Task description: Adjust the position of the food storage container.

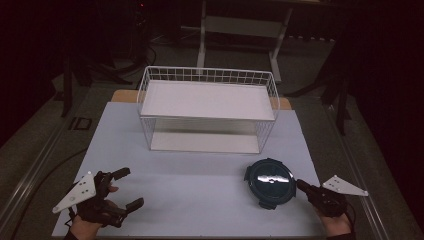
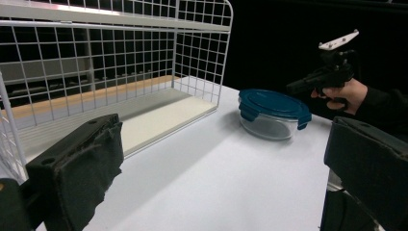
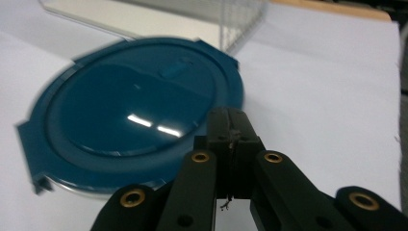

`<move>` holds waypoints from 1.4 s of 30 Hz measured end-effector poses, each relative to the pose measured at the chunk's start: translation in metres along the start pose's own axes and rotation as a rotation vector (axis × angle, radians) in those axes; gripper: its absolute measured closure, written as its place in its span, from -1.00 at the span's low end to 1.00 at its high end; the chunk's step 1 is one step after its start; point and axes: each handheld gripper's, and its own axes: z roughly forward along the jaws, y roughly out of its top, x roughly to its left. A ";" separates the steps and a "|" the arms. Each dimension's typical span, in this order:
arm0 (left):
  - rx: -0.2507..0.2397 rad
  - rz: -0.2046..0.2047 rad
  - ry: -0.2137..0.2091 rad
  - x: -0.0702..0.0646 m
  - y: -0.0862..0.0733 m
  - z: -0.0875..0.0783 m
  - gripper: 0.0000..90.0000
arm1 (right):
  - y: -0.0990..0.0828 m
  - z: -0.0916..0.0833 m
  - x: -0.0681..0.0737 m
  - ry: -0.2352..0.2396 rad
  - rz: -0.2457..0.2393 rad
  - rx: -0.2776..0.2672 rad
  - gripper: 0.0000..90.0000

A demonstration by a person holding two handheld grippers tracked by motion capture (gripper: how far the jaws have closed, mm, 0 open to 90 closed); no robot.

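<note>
Left gripper lower left, jaws wide, idle on bench. Right gripper jaws pinched together, empty, beside teal-lidded glass container lower right, likely for nudging toward wire rack.

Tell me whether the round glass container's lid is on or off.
On. The blue lid sits flat over the glass container, its side tabs folded down against the rim.

No readable text, label, brand, number or sign appeared anywhere. The dark blue lid of the container bore a small raised mark, too blurred to make out.
</note>
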 end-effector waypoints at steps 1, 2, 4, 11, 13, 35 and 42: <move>0.000 -0.001 0.000 0.000 0.000 0.000 -0.99 | -0.004 0.000 -0.003 -0.005 0.017 0.011 1.00; 0.000 -0.001 0.000 0.000 0.000 0.000 -0.99 | -0.004 0.000 -0.003 -0.005 0.017 0.011 1.00; 0.000 0.000 0.000 0.000 0.000 0.000 -0.99 | -0.007 0.001 -0.004 -0.013 0.024 0.024 1.00; -0.002 0.002 0.001 -0.001 0.000 0.000 -0.99 | -0.011 0.006 -0.005 -0.012 0.048 0.044 1.00; 0.004 0.005 0.001 -0.001 0.000 0.001 -0.99 | -0.010 0.007 -0.005 -0.010 0.063 0.038 1.00; 0.017 0.011 -0.007 -0.002 -0.001 0.005 -0.99 | 0.005 0.030 0.011 0.089 0.053 0.036 1.00; 0.017 0.011 -0.006 -0.002 -0.001 0.004 -0.99 | -0.001 0.027 0.014 0.089 0.036 0.068 1.00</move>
